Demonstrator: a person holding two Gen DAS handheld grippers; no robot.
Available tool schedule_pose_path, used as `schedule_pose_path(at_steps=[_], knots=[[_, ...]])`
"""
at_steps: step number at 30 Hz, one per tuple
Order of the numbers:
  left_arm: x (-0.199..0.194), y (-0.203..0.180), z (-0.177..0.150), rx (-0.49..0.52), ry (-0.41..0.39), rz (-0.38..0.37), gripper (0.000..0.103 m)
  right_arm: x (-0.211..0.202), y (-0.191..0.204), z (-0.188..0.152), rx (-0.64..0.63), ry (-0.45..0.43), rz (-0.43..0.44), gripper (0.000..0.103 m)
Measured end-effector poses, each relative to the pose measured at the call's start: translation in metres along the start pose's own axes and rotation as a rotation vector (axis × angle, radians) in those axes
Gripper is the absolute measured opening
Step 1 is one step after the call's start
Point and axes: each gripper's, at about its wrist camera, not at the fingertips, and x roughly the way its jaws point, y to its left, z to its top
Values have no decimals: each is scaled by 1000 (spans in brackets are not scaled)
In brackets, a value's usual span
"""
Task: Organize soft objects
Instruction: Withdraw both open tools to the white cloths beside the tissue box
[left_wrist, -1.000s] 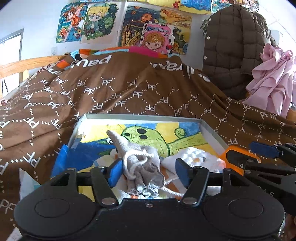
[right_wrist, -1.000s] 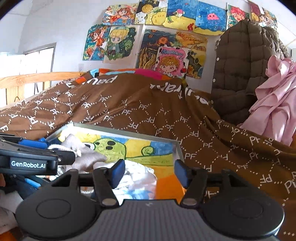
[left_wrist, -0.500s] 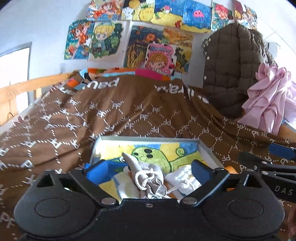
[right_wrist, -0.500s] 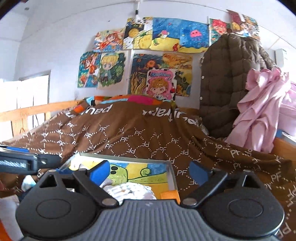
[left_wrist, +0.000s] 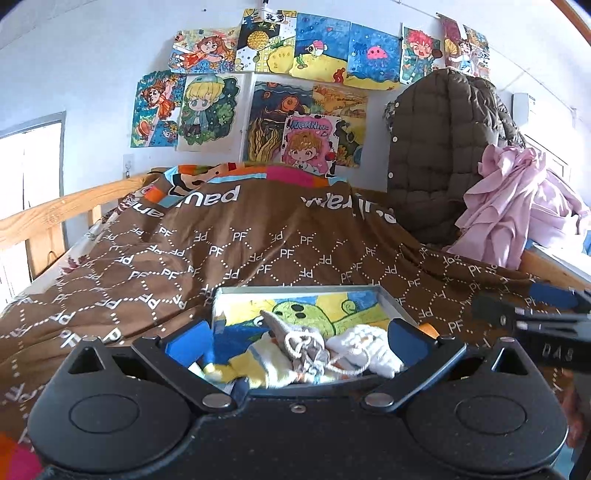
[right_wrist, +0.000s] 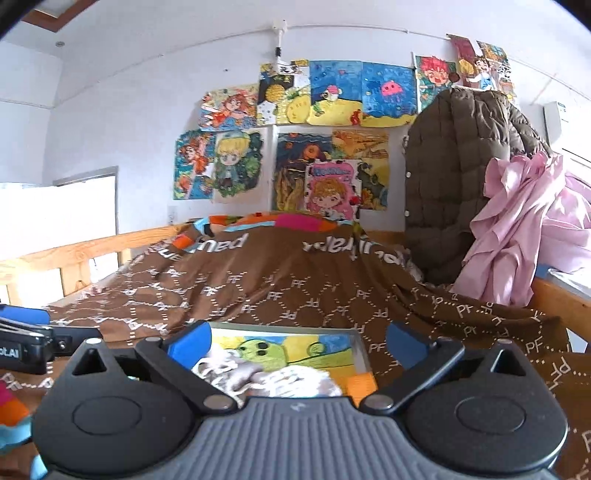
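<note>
— Where is the gray sock (left_wrist: 303, 341)?

— Down in the tray (left_wrist: 299, 290), on top of the painted picture with the green blob. Lying long-ways, thin end (left_wrist: 266, 316) pointing away toward the far side of the tray, fat bunched end near the camera. Tilted a little to the left at the far tip. White string (left_wrist: 345, 365) looped around the fat end.

— Anything beside it?

— A white fluffy sock (left_wrist: 371, 349) touching its right side. A yellow and white cloth (left_wrist: 258, 365) under its left side. All soft, all in a heap at the near part of the tray.

— And the left gripper (left_wrist: 297, 334)?

— Jaws spread wide, just been opening. Nothing pinched. Blue pads (left_wrist: 188, 341) far out on each side, with the sock pile seen in the gap between them, lower down, not touched.

— The right gripper (right_wrist: 297, 341)?

— Same. Jaws stretched wide, just been opening, nothing gripped. White fluffy sock (right_wrist: 295, 382) blurry in the gap, below the pads. Orange thing (right_wrist: 362, 386) just outside the tray's right corner.

— What is the tray sitting on?

— A brown blanket (left_wrist: 258, 243) with white letters, on a bed. Drawings (left_wrist: 288, 96) on the wall behind. Brown puffy coat (left_wrist: 443, 147) and pink cloth (left_wrist: 513, 206) at the right.
</note>
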Motion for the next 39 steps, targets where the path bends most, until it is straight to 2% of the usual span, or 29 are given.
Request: schedule_pose_path(at_steps=[11,20,39], knots=[[-62,32,-27,-17,41,58,102,-51,34,-19,-19,18,51,103],[-88,51,-60,-38,72,100,102,-76,45,-43,-14,80,66,103],[-64,53,-109,25,166,72,102,-58,68,-76,-89,200,102,103]])
